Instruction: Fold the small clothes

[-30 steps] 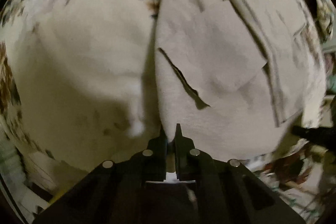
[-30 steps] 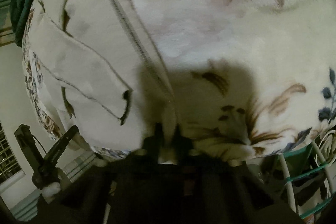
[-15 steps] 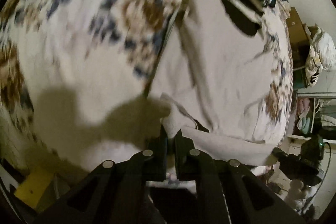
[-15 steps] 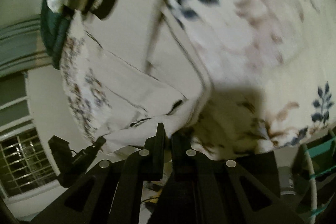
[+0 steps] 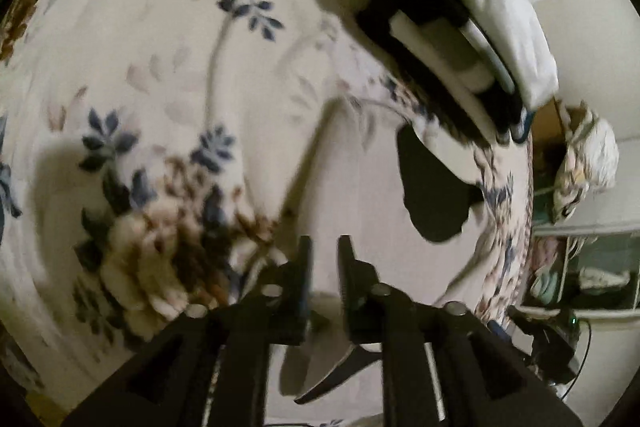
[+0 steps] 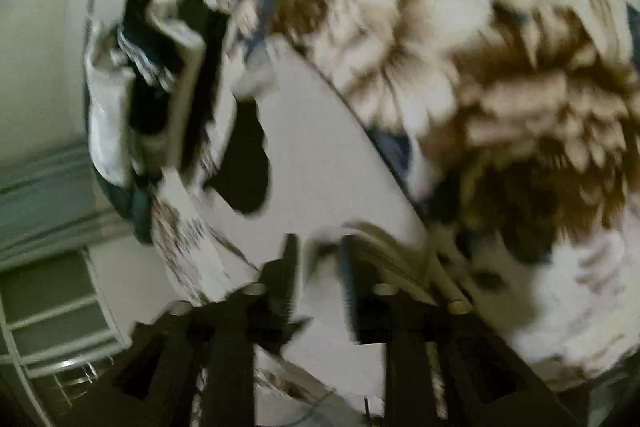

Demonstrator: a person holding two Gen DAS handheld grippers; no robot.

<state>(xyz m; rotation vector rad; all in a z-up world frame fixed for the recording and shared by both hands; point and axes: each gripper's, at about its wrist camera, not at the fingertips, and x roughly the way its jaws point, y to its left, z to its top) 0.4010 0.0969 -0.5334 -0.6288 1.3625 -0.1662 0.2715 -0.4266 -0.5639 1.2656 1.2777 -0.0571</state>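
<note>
A pale beige garment (image 5: 360, 179) lies flat on the flowered blanket (image 5: 160, 75); it also shows in the right wrist view (image 6: 320, 155). My left gripper (image 5: 324, 247) hangs just over the garment's near edge with its jaws a little apart and nothing between them. My right gripper (image 6: 318, 247) stands over the garment's other near corner, jaws apart, with no cloth held. Both views are blurred by motion.
A stack of folded dark and white clothes (image 5: 472, 27) lies at the blanket's far side, also in the right wrist view (image 6: 152, 95). Its dark shadow (image 5: 432, 187) falls on the garment. Shelves and clutter (image 5: 580, 267) stand past the bed's edge.
Both grippers carried the garment's edge forward over itself, then opened and let it go. The cloth now lies flat and folded.
</note>
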